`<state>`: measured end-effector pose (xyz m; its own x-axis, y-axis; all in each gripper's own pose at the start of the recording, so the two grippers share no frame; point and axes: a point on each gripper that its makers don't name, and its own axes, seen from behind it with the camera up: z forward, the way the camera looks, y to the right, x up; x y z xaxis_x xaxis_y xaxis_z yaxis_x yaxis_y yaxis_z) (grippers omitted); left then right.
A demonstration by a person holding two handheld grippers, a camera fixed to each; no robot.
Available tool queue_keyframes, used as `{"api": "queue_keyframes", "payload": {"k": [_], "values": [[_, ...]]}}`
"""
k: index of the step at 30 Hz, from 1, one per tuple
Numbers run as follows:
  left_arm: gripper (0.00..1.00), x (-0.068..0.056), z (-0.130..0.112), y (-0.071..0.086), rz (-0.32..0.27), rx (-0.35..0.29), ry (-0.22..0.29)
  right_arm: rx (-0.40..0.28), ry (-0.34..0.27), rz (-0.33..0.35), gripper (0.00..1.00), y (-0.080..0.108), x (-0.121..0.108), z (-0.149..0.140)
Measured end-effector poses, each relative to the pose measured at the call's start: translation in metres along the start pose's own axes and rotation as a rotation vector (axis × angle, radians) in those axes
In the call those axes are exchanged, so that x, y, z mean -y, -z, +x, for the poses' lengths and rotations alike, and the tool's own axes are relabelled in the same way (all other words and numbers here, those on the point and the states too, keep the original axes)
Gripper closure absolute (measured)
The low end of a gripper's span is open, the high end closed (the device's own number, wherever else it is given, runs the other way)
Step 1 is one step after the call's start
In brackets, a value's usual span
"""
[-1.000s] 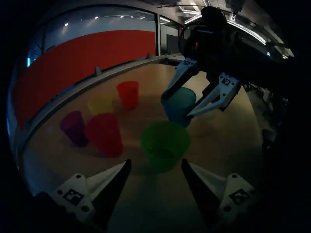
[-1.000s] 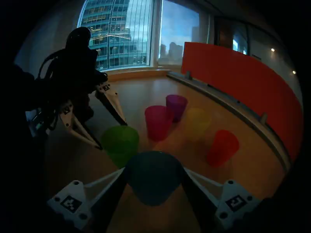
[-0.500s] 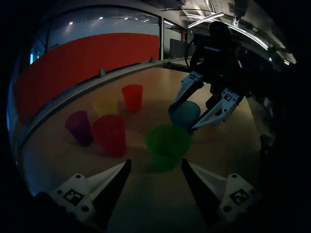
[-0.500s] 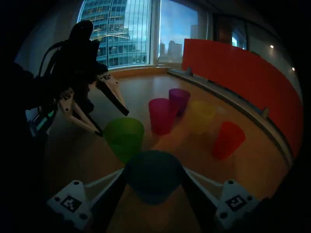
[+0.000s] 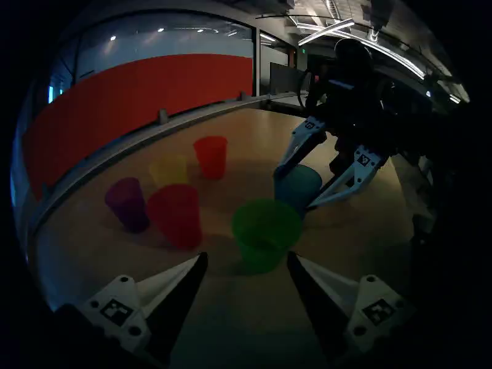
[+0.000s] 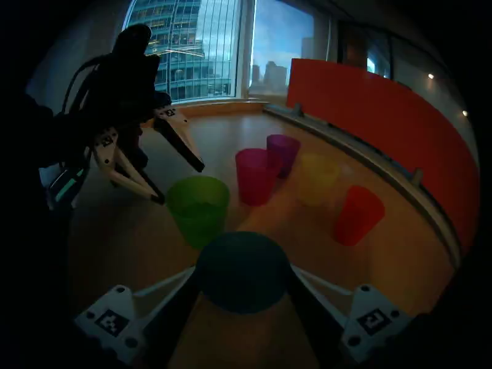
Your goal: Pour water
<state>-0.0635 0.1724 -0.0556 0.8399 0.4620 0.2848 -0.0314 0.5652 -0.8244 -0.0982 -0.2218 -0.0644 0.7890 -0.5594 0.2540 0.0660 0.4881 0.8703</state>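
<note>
Left gripper view: left gripper (image 5: 246, 255) spread wide, holding nothing. Green cup (image 5: 265, 230) upright on table (image 5: 246, 320) at 12 o'clock, just past fingertips. Right gripper (image 5: 294, 192) at 1 o'clock clasps teal cup (image 5: 301, 181).
Right gripper view: teal cup squeezed between both fingers at 6 o'clock. Green cup at 11 o'clock.

Blue cup (image 6: 243, 277) contents too dark; purple cup (image 6: 285, 150) partly behind magenta cup (image 6: 255, 178).

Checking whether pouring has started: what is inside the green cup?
Through its open top, the green cup shows only a darker green bottom; the dim light hides whether any water lies there. The teal cup in the right gripper is upright.
</note>
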Motion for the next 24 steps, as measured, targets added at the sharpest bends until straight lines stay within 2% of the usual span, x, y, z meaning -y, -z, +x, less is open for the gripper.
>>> {"api": "queue_keyframes", "payload": {"k": [6, 8, 18, 24], "values": [[0.04, -0.001, 0.003, 0.001, 0.0, -0.005, -0.003, 0.002, 0.0, 0.002, 0.05, 0.0, 0.002, 0.0], [0.04, -0.001, 0.003, 0.002, 0.003, -0.005, -0.002, 0.0, -0.006, 0.001, 0.0, 0.0, 0.002, 0.001], [0.04, 0.004, 0.0, 0.011, 0.022, -0.008, 0.017, -0.004, -0.041, -0.015, 0.0, 0.006, 0.001, -0.003], [0.04, 0.006, -0.002, 0.018, 0.044, -0.018, 0.032, -0.004, -0.051, -0.033, 0.0, 0.017, 0.001, -0.011]]}}
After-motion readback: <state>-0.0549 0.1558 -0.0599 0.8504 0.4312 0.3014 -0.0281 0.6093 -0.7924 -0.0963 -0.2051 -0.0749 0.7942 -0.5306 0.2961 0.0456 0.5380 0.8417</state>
